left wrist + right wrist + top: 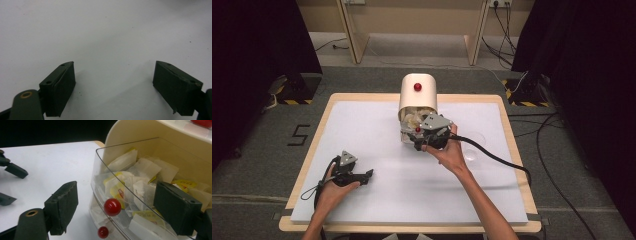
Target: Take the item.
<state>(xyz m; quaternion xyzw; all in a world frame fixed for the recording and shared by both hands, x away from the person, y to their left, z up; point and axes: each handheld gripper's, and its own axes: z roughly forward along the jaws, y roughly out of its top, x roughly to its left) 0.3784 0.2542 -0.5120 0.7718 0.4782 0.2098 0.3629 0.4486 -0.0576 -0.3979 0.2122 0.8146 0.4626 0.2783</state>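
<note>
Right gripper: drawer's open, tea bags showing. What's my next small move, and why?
Probably ease the right gripper forward and down into the open drawer to bracket one tea bag: its jaws stand wide apart, empty, one already over the bags, the other outside the clear front.

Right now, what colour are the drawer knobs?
Red knobs, clearest in the right gripper view.

Each hand-held gripper, left [362, 176] and right [419, 141], is black with dark blocky jaws, a grey three-cornered plate on top and a black cable trailing behind; forearms are bare.
</note>
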